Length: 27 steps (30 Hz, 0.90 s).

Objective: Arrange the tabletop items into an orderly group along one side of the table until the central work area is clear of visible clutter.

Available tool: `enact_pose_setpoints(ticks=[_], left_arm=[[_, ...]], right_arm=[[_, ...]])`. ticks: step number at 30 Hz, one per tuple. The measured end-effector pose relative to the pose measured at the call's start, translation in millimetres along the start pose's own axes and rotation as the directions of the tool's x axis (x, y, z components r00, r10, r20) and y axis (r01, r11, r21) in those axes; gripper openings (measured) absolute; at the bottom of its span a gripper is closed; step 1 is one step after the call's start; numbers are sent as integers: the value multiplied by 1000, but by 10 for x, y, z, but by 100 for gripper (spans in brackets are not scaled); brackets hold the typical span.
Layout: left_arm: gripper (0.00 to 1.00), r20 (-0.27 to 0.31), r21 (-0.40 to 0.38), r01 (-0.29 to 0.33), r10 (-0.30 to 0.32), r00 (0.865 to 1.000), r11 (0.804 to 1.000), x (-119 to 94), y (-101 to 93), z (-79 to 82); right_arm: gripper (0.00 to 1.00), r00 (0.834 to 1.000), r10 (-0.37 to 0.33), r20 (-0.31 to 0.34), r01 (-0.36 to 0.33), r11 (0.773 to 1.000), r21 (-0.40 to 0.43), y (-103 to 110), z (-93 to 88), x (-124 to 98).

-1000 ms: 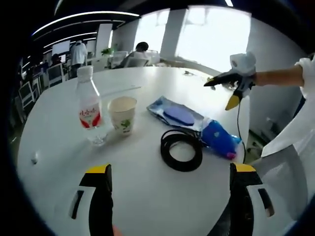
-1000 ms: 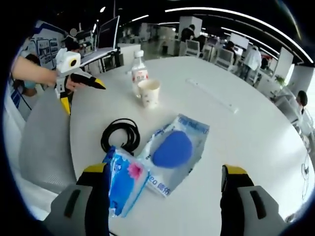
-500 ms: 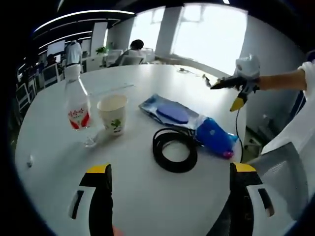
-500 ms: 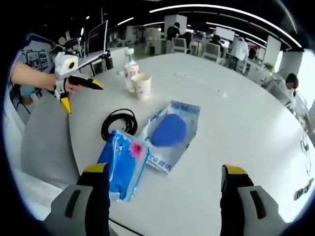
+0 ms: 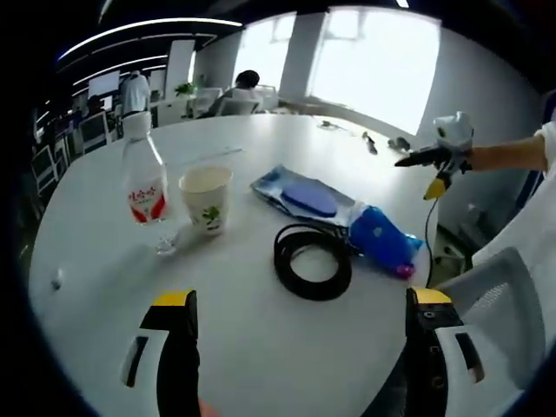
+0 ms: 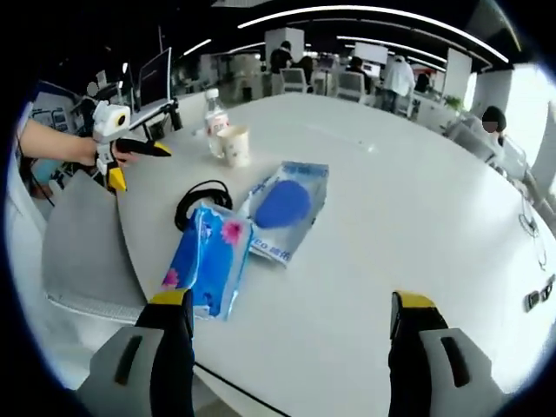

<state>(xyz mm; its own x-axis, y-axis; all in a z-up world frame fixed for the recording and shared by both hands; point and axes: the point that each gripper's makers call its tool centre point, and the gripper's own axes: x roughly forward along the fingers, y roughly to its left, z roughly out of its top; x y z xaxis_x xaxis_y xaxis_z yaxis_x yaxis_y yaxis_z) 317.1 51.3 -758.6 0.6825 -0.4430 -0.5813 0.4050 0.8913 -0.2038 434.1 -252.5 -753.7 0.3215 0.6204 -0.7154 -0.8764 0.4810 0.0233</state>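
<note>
both grippers hover wide open, holding nothing: left gripper [image 5: 298, 313] short of the black cable coil [image 5: 313, 261], right gripper [image 6: 291, 314] beside the blue tissue pack [image 6: 201, 261]. paper cup [image 5: 206, 198] and water bottle [image 5: 144, 181] stand left of the coil.

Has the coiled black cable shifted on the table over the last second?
No. The black cable lies beside the blue packet, near the paper cup, as before; the camera moved.
</note>
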Motion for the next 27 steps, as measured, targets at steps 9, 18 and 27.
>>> enact_pose_setpoints(ticks=[9,18,27], left_arm=[[96,0,-18,-42,42,999,999,-157,98,-75],[96,8,-48,-102,102,995,994,-333,229,-159],[96,20,-63,-159,161,987,985,-533,311,-211]], right_arm=[[92,1000,5,-1,-5,1000,13,63,-143,-68],[92,1000,11,4,-11,1000,17,89,-164,-85],[92,1000,3,22,-4,999,54,55,-181,-68]])
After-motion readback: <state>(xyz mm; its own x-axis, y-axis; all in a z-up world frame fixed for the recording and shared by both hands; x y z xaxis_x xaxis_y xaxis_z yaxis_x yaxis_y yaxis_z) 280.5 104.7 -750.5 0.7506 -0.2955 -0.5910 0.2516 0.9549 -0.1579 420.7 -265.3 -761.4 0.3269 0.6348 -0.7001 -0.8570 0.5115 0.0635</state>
